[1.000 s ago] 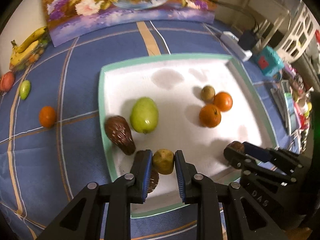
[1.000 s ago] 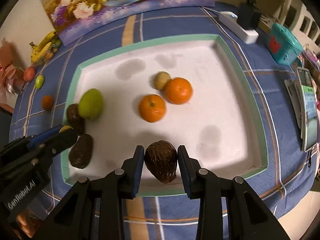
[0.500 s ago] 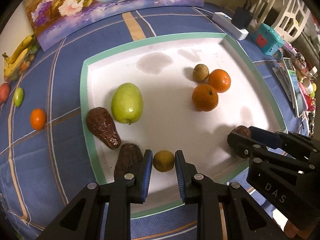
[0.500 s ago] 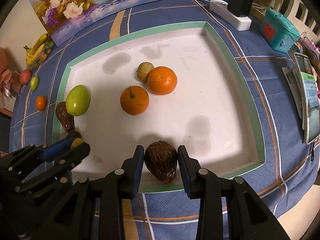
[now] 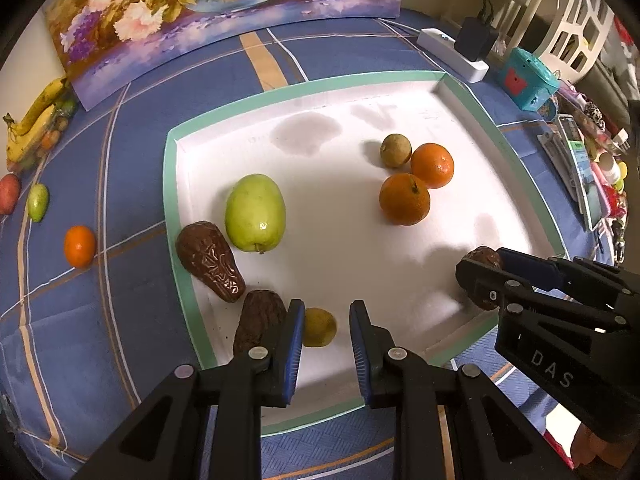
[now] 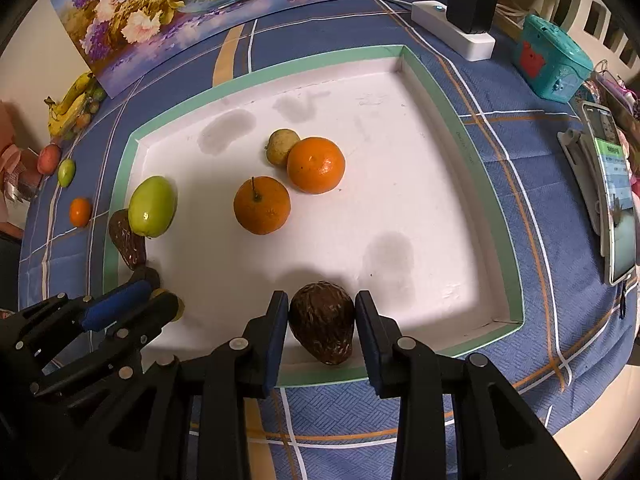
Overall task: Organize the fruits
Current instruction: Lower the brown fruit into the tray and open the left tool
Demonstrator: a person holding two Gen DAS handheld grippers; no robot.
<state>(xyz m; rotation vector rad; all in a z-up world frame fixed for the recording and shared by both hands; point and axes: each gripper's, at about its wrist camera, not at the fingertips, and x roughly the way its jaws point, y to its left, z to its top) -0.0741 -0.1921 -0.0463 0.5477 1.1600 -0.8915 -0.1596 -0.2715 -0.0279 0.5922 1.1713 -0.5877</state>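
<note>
Your left tongs [image 5: 323, 334] stand parted over the near-left corner of the white tray [image 5: 172, 152], with a small yellow-green fruit [image 5: 318, 327] lying between the pads, a clear gap on its right side, so nothing is gripped. Just left of it lie two dark brown avocados [image 5: 210, 256], and a green guava [image 5: 255, 212] rests beside the farther one. Your right tongs [image 6: 322, 330] bracket another brown avocado [image 6: 323, 328] at the tray's near edge, pads close to both flanks; whether they press it, you cannot tell. Two oranges [image 6: 262, 205] sit mid-tray.
</note>
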